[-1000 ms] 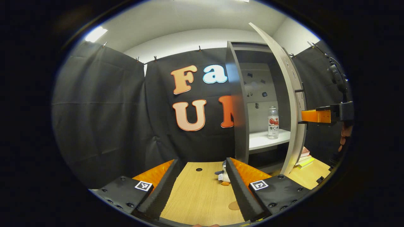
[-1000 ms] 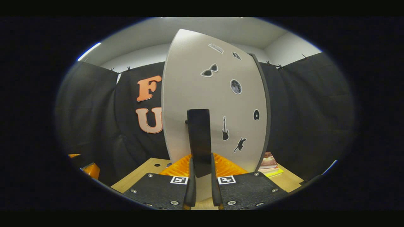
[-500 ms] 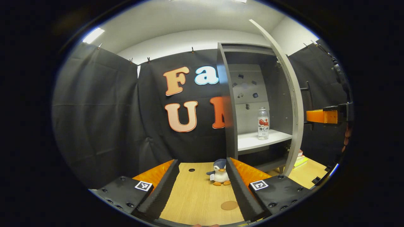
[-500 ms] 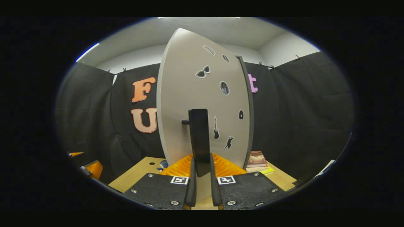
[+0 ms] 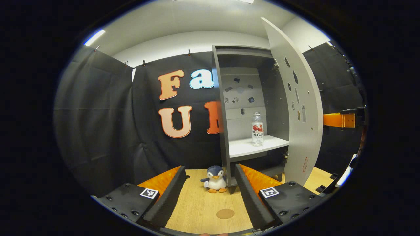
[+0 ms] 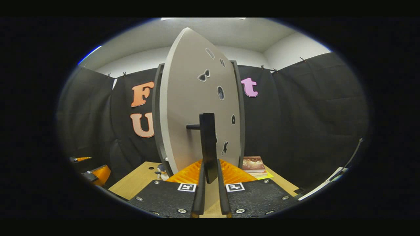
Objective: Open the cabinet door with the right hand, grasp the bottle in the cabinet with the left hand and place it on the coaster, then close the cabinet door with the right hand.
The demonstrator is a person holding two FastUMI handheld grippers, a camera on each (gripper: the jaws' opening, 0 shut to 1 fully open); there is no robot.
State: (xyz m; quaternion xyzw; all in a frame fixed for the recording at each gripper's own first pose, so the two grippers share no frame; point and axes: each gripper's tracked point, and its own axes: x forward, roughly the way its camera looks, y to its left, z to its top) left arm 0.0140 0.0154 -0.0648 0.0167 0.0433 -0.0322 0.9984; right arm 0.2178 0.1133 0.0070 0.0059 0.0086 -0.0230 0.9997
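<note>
Bottle (image 5: 257, 128): standing upright on cabinet shelf (image 5: 252, 148), well beyond left gripper (image 5: 208, 193), fingers spread. Right gripper (image 6: 210, 178): clamping door handle (image 6: 208, 144). Coaster (image 5: 225, 213): lying between left fingers.

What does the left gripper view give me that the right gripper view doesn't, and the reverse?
Left gripper view: the open left tool, the cabinet interior with the bottle upright on the shelf, and the penguin and coaster on the table.
Right gripper view: the right tool shut on the handle, the stickered outer face of the door, and books.
Both: the open door, the table, the booth wall.
</note>
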